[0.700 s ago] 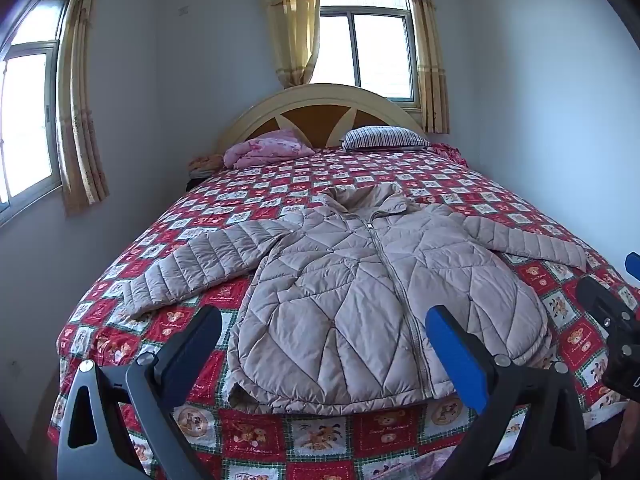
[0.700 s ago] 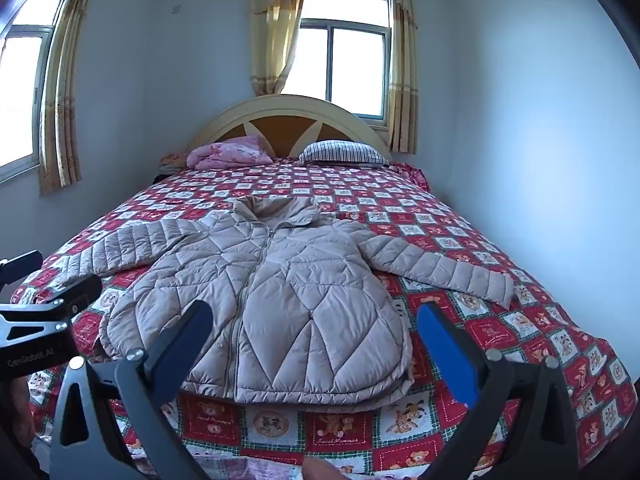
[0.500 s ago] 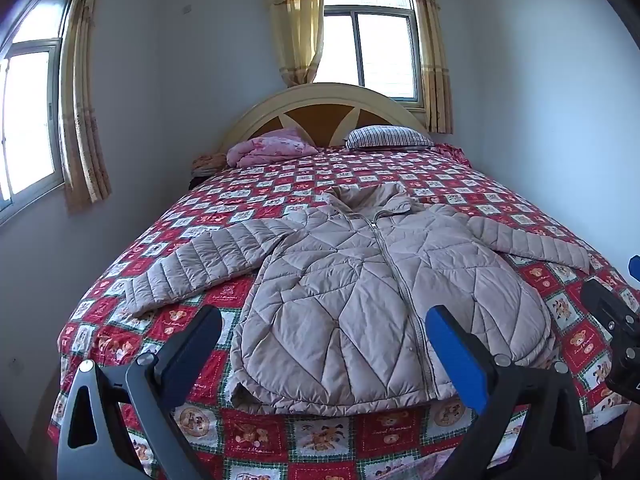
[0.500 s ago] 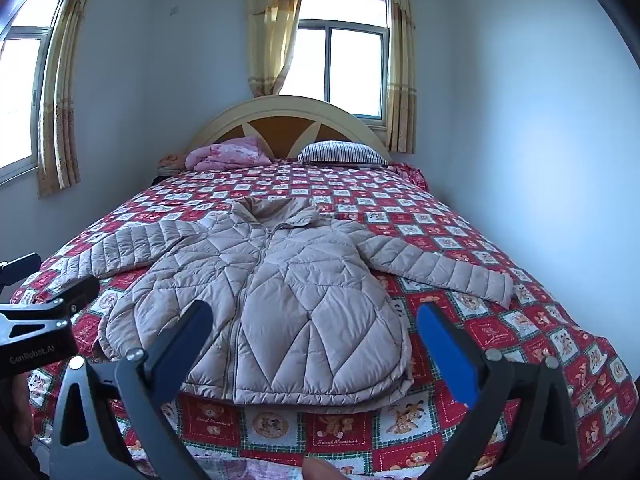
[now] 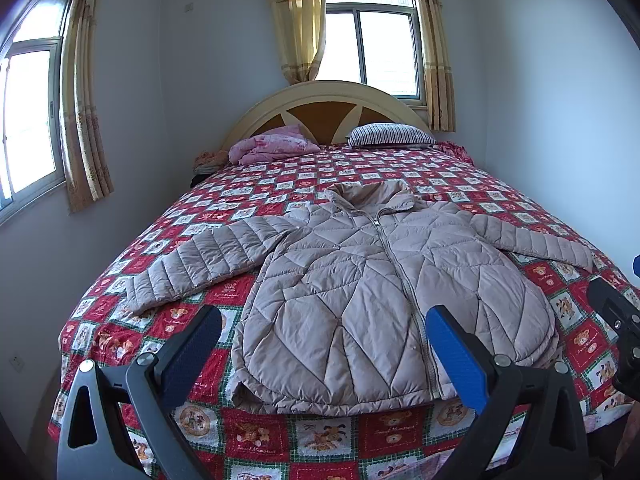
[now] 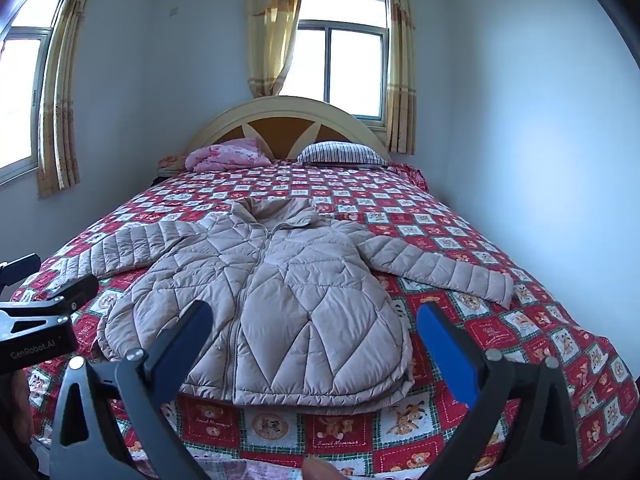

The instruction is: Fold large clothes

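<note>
A beige quilted puffer jacket (image 5: 372,288) lies flat, front up and zipped, on the bed with both sleeves spread out; it also shows in the right wrist view (image 6: 280,300). Its hem is at the foot of the bed. My left gripper (image 5: 324,348) is open and empty, held in the air before the hem, towards its left half. My right gripper (image 6: 316,340) is open and empty, before the right half of the hem. Neither touches the jacket.
The bed has a red and white checked quilt (image 5: 360,172) and a curved headboard (image 5: 324,108). A pink bundle (image 5: 272,148) and a striped pillow (image 5: 390,134) lie at the head. Walls stand close on both sides. The left gripper's body shows in the right wrist view (image 6: 36,320).
Both grippers have shifted slightly; the left view has risen and drifted a little, so the jacket sits a bit lower and closer. The jacket has not moved. Both stay open.
</note>
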Tool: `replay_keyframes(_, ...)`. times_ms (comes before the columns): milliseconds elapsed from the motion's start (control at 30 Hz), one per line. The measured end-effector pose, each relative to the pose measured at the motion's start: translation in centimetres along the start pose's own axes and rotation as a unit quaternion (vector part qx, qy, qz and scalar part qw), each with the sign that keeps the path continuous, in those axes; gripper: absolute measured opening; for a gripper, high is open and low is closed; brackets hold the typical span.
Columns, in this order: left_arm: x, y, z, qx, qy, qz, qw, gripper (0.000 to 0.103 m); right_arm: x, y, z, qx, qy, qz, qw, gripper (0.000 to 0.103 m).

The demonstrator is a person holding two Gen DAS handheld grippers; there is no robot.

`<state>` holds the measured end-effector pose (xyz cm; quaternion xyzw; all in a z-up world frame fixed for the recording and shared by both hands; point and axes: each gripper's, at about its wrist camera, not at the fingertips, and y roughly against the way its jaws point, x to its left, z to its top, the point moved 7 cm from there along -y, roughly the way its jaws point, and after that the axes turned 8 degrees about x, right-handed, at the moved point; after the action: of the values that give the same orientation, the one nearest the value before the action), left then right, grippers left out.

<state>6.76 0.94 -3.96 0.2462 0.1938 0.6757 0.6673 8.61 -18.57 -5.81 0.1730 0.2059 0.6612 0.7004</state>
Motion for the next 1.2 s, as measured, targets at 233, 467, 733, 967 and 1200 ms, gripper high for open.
replay_keyframes(233,0.06,-0.21,-0.11,0.001,0.0,0.001,1.0,0.102,0.04,-0.06,-0.05,0.0,0.001,-0.001,1.0,0.103)
replay_keyframes(467,0.2,-0.52,-0.3,0.002,0.001,0.003,1.0,0.102,0.12,-0.2,-0.08,0.0,0.001,0.0,1.0,0.103)
replay_keyframes(733,0.19,-0.76,-0.26,0.003,0.001,0.003,1.0,0.102,0.21,-0.25,-0.06,-0.001,0.001,-0.001,1.0,0.103)
replay_keyframes(967,0.24,-0.78,-0.25,0.003,0.002,0.003,1.0,0.102,0.13,-0.15,-0.1,-0.001,0.001,0.0,1.0,0.103)
replay_keyframes(1200,0.29,-0.82,-0.13,0.002,0.003,0.004,1.0,0.102,0.17,-0.2,-0.11,-0.001,0.002,0.002,1.0,0.103)
